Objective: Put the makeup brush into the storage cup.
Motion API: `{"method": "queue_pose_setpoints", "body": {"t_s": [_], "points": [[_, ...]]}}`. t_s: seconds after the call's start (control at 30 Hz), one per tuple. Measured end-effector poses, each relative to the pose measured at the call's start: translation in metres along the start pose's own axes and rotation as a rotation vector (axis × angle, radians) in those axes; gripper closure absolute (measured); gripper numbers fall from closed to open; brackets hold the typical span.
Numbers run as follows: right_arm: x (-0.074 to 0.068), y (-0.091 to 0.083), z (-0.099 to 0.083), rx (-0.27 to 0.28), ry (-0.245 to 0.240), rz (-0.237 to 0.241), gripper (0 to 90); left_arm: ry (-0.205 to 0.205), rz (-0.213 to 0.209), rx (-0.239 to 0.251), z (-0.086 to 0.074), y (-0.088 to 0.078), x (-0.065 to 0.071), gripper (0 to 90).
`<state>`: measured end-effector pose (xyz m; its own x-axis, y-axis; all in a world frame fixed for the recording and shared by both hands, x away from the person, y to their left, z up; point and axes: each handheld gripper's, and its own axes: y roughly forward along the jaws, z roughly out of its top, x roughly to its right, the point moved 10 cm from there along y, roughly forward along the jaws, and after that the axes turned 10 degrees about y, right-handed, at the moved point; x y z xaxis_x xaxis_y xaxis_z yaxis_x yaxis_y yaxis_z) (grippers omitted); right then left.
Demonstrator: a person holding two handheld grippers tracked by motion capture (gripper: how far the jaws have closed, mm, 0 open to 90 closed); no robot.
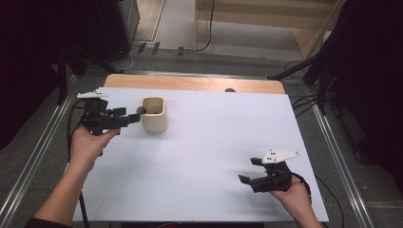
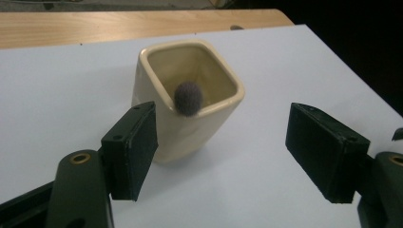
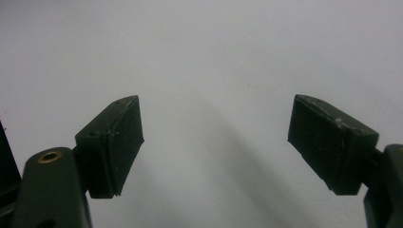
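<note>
A cream square cup (image 1: 154, 118) stands upright on the white table sheet (image 1: 204, 137) at the back left. A small dark grey fuzzy ball (image 1: 141, 110) is at the cup's left rim; in the left gripper view the ball (image 2: 188, 98) sits against the near rim of the cup (image 2: 199, 128), partly over the hollow. My left gripper (image 1: 130, 115) is level just left of the cup, pointing at it, open; its pads (image 2: 135, 147) touch neither ball nor cup. My right gripper (image 1: 249, 171) is held open low over the sheet at the front right, with nothing between its fingers (image 3: 114, 142).
A strip of bare wooden tabletop (image 1: 190, 83) shows behind the sheet, with a small dark spot (image 1: 230, 90) at its edge. Metal rails (image 1: 337, 156) run along both sides of the table. Cables and stand legs lie on the floor beyond.
</note>
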<state>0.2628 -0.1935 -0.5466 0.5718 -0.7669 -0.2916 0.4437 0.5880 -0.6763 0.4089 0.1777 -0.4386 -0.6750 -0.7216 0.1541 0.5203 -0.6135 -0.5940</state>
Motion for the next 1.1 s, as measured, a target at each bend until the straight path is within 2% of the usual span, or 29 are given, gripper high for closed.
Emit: {"method": "queue_pose_setpoints", "body": {"t_s": [0.27,0.4,0.6,0.7,1.0,1.1], "points": [[0.0,0.0,0.0,0.001,0.002,0.002,20.0,-0.019,-0.011,0.001,-0.013,-0.004,0.003,26.0],[0.0,0.0,0.002,0.008,-0.001,0.005,20.0,0.001,-0.001,-0.012,-0.022,-0.004,0.006,26.1],[0.002,0.0,0.003,0.012,0.005,0.006,20.0,0.002,-0.022,-0.018,-0.032,-0.004,0.016,26.1],[0.002,0.0,0.003,0.013,0.006,0.006,20.0,0.007,-0.02,-0.015,-0.035,-0.004,0.02,25.8],[0.002,-0.001,0.003,0.013,0.005,0.006,20.0,0.038,-0.034,-0.051,-0.05,-0.002,0.031,24.7],[0.002,-0.001,0.003,0.012,0.006,0.006,20.0,0.035,-0.06,-0.049,-0.055,-0.002,0.036,24.1]]}}
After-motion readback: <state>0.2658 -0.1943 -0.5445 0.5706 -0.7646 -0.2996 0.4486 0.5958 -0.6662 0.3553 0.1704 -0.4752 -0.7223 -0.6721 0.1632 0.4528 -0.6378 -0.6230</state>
